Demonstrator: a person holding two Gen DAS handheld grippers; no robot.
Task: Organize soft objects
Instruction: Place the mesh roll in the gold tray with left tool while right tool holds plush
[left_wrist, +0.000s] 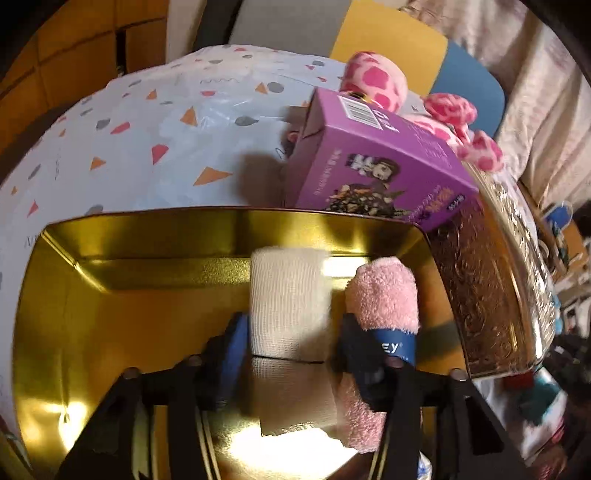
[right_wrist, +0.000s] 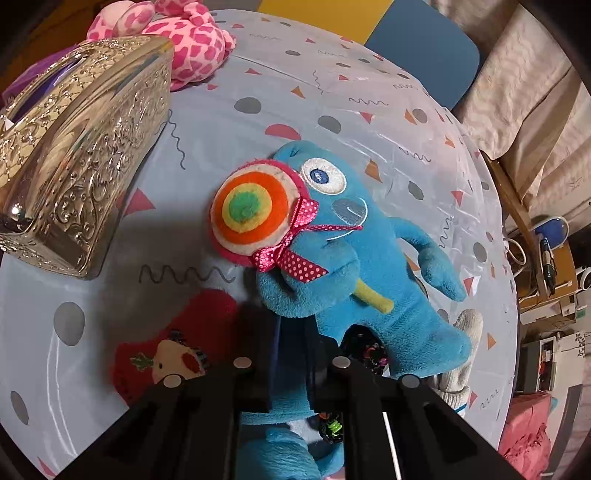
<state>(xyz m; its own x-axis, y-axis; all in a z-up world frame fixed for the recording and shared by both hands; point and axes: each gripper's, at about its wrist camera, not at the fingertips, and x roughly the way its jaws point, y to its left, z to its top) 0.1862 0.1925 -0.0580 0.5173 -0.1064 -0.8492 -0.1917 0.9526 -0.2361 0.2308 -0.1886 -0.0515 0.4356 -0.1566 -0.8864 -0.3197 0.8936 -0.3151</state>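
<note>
The left gripper (left_wrist: 291, 332) stands half-open around the white roll (left_wrist: 286, 295) in the tin (left_wrist: 221, 236), the right gripper (right_wrist: 291, 354) is pinched – seemingly – on the blue toy (right_wrist: 351, 258), which could slip loose.

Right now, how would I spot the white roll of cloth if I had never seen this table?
Find the shiny gold metal tin lying open on the patterned tablecloth, just in front of the purple cardboard box. Inside it, two rolls lie side by side. Yours is the white gauzy woven roll, smooth and pale, unlike the fluffy pink towel roll with a blue band beside it.
</note>
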